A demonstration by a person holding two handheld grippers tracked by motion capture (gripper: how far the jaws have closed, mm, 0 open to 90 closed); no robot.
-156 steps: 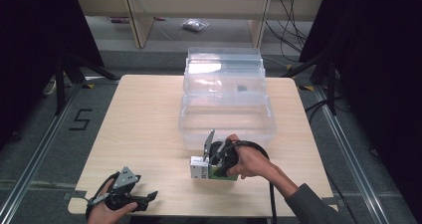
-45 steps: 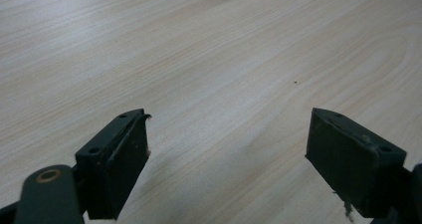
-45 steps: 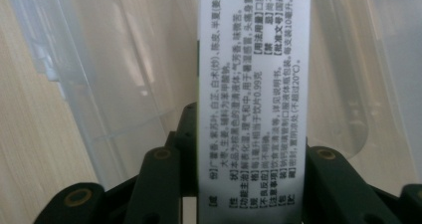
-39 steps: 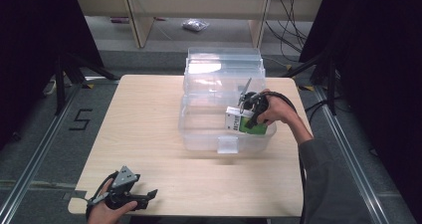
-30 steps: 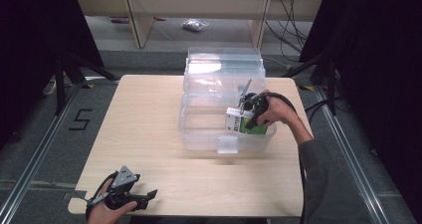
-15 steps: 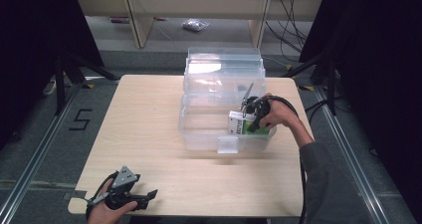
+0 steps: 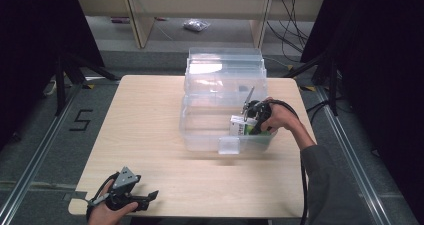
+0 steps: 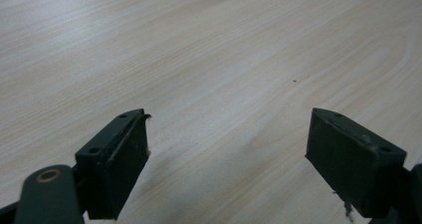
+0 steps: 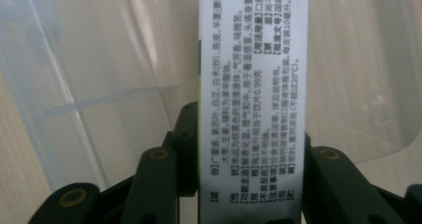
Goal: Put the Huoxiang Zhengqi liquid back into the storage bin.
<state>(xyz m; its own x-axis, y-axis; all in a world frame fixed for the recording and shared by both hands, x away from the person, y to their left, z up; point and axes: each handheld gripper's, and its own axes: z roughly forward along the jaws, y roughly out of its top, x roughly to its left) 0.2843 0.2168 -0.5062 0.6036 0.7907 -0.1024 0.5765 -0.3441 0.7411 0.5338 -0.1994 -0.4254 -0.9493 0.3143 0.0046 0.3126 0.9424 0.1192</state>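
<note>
Carried from the table's near edge, the box (image 7: 242, 125) now sits low inside the clear bin (image 7: 200, 135). Right gripper (image 7: 254, 119), jaws just easing open, still flanks it; release and withdrawal remain. Left gripper (image 7: 137, 201) rests wide open, empty.

A bare wooden table (image 7: 150, 115) fills the middle. At twelve o'clock, a shelf (image 7: 200, 5); a bag (image 7: 196, 25) lies on the floor there.
</note>
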